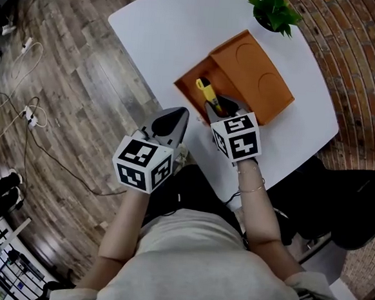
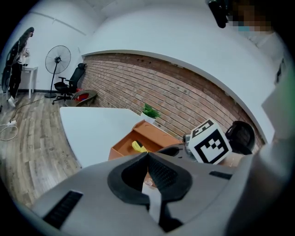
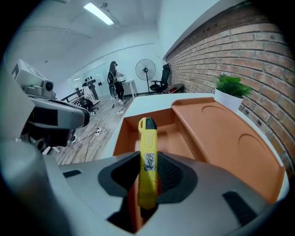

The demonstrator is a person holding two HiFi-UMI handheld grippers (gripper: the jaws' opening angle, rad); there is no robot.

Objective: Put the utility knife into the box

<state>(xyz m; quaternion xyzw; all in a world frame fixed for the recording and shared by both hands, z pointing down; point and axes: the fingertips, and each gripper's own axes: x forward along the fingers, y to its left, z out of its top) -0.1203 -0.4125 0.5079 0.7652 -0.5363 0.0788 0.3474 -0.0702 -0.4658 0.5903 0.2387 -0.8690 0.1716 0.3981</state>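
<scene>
While the right gripper [image 3: 147, 173] clamped the utility knife [image 3: 147, 138] above the open box [image 3: 221, 138] near the table's [image 1: 158, 27] far corner | left gripper [image 2: 148, 161] was closed, empty | best lowered fully inside before release.

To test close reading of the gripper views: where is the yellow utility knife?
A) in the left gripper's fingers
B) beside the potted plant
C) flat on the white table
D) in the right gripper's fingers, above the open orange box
D: the right gripper clamps the utility knife over the orange box.
</scene>
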